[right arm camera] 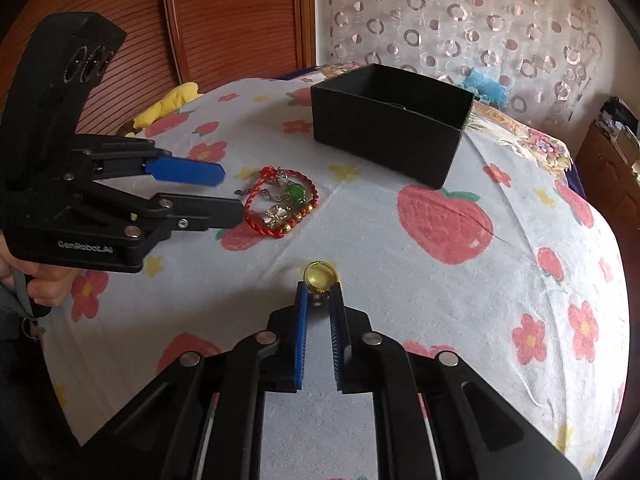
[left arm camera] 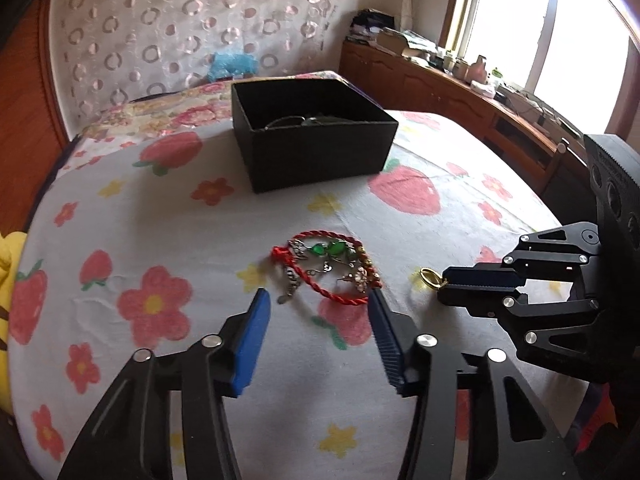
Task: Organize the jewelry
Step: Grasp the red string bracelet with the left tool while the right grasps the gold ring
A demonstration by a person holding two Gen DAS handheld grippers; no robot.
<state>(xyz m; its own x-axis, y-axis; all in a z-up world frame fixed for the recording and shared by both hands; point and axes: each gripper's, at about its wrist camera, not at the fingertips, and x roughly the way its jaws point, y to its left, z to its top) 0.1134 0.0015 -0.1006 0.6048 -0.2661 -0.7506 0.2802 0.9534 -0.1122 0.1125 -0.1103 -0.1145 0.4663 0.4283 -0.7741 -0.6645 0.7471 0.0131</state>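
Observation:
A tangled pile of jewelry (left arm camera: 324, 268) lies on the strawberry-print bed sheet (left arm camera: 160, 208): a red twisted cord bracelet, a green-stone piece, silver chains and a beaded strand. My left gripper (left arm camera: 318, 298) stands open with its blue pads either side of the pile's near edge, not pressing on it; from the right wrist view the left gripper (right arm camera: 232, 194) reaches the pile (right arm camera: 280, 204) from the left. My right gripper (right arm camera: 319, 286) is shut on a gold ring (right arm camera: 320, 274) resting on the sheet; in the left wrist view the ring (left arm camera: 430, 278) sticks out of the right gripper (left arm camera: 444, 288). A black open box (left arm camera: 316, 152) (right arm camera: 384, 144) stands farther back with some jewelry inside.
A yellow soft item (right arm camera: 168, 104) lies at the bed's left edge and a blue one (left arm camera: 234, 64) by the patterned headboard. A wooden cabinet (left arm camera: 460, 96) cluttered with items runs under the window at the right. A hand (right arm camera: 44, 284) holds the left gripper's handle.

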